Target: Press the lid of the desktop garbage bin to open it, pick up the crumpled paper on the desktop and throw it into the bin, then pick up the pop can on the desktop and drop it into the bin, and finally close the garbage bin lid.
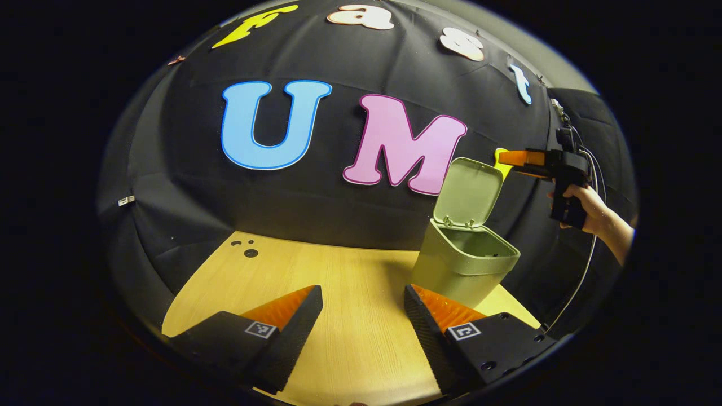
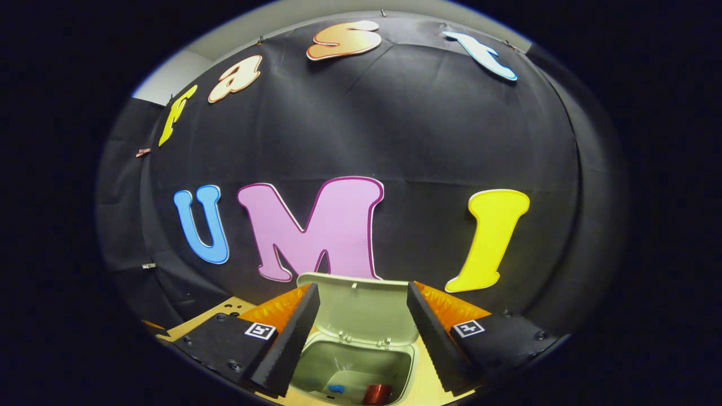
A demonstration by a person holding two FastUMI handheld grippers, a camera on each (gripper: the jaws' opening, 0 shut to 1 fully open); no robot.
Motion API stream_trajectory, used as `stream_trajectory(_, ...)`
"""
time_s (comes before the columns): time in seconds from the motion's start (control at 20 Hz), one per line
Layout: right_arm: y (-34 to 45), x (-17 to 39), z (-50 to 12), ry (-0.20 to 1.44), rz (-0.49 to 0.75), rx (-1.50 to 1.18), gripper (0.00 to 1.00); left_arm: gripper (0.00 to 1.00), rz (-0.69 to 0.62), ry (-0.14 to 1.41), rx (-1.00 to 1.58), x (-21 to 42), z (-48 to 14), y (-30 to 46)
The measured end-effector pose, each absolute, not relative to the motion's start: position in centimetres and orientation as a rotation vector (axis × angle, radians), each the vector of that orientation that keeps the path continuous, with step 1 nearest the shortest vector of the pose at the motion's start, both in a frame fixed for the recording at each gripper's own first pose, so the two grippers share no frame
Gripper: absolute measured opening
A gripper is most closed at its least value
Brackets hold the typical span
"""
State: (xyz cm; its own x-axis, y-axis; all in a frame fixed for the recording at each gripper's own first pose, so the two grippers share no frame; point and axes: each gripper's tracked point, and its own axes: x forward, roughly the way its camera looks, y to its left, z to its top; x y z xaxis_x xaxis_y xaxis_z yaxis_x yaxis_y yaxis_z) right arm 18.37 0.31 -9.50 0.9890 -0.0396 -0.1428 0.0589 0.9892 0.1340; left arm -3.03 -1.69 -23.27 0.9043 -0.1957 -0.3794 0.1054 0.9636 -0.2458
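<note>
Two grippers, both spread wide and holding nothing. Nearest in the left gripper view, left gripper (image 1: 362, 299) low over the pale wooden tabletop (image 1: 350, 338), fingers well apart, bare wood between them. Just beyond its right finger, the pale green plastic desktop bin (image 1: 459, 268), standing upright on the tabletop toward its right edge. Bin's hinged green lid (image 1: 471, 192) swung up and leaning back, mouth uncovered. Up and to the right of the lid, near its top edge but whether touching it cannot be told, right gripper (image 1: 505, 158) held by a person's hand (image 1: 584, 206), a thin cable (image 1: 586, 265) hanging from it down behind the bin. Farther left of the bin, a few small dark round holes (image 1: 248, 251) in the tabletop near the back edge.

Seen in the right gripper view, right gripper (image 2: 364, 293) above the bin (image 2: 352, 366) and looking down into it, fingers parted on either side of the raised lid (image 2: 361, 310), neither pressing on it. Inside the bin, at the bottom: a red cylindrical pop can (image 2: 377, 393), with crumpled whitish paper (image 2: 347, 376) beside it to the left and a small blue scrap (image 2: 337, 388) there too. Behind the bin, the black cloth wall (image 2: 440, 141).
</note>
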Motion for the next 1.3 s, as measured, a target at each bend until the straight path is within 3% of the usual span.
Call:
stream_trajectory(0.3,-0.9,22.4,-8.8,0.094,-0.119,0.204,0.97,0.95,-0.130,0.422,-0.218,-4.0,-23.5,-0.6)
stream_trajectory(0.55,-0.9,24.4,-11.8,0.201,-0.142,0.223,0.97,0.95,-0.111,0.433,-0.215,-4.5,-24.0,0.3)
stream_trajectory(0.85,0.8,21.0,-12.3,0.281,-0.064,0.155,0.98,0.95,-0.115,0.442,-0.222,-4.0,-24.4,0.2)
stream_trajectory(1.3,2.5,15.4,-18.3,0.546,0.055,0.200,0.99,0.94,-0.161,0.439,-0.218,-2.3,-24.6,-1.1)
